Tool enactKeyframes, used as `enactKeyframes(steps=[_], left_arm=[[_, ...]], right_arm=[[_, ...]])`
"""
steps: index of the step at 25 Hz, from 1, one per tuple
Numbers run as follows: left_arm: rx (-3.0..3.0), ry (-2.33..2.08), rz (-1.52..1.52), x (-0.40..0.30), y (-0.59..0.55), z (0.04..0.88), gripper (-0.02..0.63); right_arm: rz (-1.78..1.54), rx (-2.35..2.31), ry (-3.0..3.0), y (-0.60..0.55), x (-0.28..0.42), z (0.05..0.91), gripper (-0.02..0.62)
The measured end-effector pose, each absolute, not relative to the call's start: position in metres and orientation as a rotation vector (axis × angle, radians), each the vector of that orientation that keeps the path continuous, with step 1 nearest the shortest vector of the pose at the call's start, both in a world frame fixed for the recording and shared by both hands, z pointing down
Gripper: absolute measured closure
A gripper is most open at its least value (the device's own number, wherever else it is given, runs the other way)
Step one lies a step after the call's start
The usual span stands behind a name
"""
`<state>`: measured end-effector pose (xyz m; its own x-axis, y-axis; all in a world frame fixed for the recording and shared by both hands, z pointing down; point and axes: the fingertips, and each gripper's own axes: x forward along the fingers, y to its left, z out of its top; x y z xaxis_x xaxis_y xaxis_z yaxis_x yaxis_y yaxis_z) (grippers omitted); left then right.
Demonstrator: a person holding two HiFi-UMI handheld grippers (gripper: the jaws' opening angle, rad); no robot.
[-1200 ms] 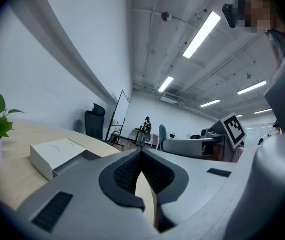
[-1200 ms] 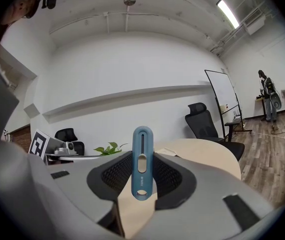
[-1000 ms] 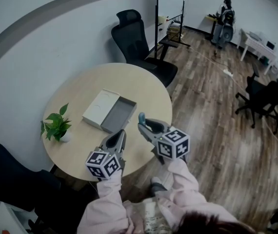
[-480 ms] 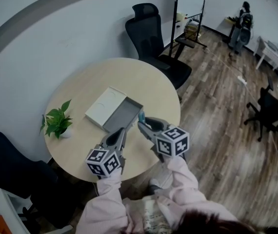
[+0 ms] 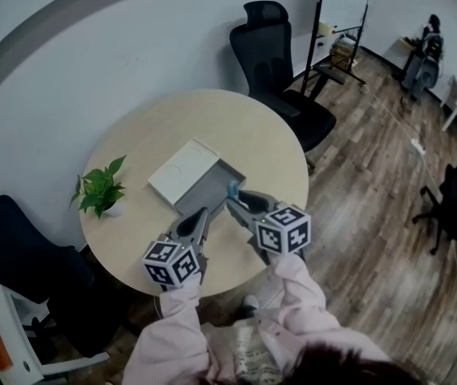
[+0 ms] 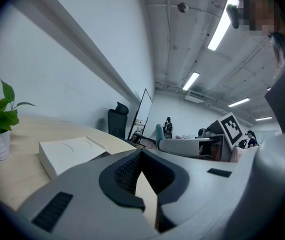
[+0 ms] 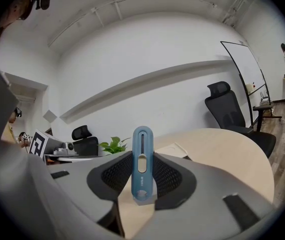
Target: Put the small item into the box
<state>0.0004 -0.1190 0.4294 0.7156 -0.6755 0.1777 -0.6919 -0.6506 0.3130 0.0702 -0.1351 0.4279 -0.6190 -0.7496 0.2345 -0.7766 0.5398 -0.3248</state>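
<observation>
My right gripper is shut on a small blue oblong item, which stands upright between the pads and shows as a blue tip in the head view. It hovers at the near right corner of the open grey box on the round table. The white lid lies against the box's far left side. My left gripper hangs just in front of the box with its jaws together and nothing between them. The lid lies ahead of it to the left.
A small potted plant stands at the table's left edge. A black office chair is behind the table, and another is at its near left. Wooden floor lies to the right, with a person far off.
The head view has swung, so the table and box sit further right in frame. Both grippers keep their grip and pose; the blue item is now closer to the box's corner.
</observation>
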Motion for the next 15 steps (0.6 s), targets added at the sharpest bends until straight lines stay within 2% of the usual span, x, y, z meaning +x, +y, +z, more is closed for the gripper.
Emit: enactKeyframes(steps=[15], left_arm=[[2.475,-1.177,0.011,-0.011,-0.128,0.441,0.595]], right_arm=[[0.594,1.146,-2.736,-0.156,0.050,0.430,0.460]])
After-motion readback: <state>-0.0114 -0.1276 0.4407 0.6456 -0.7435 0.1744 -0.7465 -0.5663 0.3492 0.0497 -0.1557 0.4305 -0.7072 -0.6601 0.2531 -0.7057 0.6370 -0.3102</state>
